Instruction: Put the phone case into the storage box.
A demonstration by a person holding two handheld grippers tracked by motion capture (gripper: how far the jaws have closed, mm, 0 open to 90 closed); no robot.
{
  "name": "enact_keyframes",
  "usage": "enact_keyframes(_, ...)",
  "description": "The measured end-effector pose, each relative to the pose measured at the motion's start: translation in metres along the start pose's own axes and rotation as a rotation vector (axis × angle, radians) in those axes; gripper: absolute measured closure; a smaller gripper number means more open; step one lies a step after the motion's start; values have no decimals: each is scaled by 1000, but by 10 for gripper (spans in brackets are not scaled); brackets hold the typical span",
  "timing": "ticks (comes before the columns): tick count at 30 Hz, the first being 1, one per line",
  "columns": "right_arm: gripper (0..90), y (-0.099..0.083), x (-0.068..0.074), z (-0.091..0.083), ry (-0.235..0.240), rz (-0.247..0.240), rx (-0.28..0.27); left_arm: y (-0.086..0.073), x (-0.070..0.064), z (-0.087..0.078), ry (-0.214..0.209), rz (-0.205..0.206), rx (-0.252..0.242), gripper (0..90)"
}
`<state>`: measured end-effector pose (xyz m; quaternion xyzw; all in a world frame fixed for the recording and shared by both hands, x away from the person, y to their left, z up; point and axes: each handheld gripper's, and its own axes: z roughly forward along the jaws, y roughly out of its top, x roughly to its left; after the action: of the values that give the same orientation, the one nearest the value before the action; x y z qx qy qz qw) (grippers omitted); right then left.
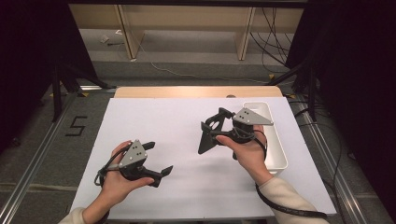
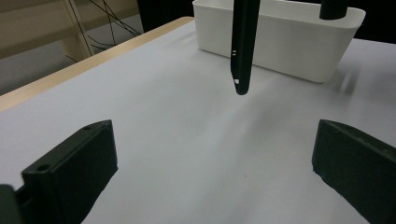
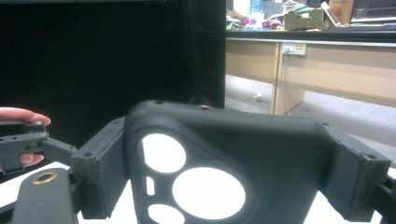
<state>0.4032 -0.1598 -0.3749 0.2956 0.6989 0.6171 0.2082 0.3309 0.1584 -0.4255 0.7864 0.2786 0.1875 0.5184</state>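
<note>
While the high view is looking down on the table, the right gripper (image 1: 215, 133) is holding a black phone case (image 1: 206, 138) on its edge, just beside the white bin (image 1: 275, 140) and on the side of it toward the middle of the white table sheet (image 1: 177, 126); the left gripper (image 1: 156, 161) is hovering released, jaws spread, well apart from the bin on the same side. In the left gripper view, the two black jaws are standing wide open with nothing between them, and the case (image 2: 243, 46) is hanging in front of the bin (image 2: 280, 42), its lower end above the sheet. In the right gripper view, the jaws are clenching the case (image 3: 224, 158) from both sides, and the round camera cut-outs are facing the camera. I am judging that the case is being carried, perhaps to the bin or from it, I cannot tell which. The next move is probably asking for a steady grip and for keeping the case clear of the bin wall.
</note>
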Motion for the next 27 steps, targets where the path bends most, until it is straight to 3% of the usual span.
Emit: enact_keyframes(27,157,11,-11,-10,-30,5,-39,-1,1,1,9,-6,1,0)
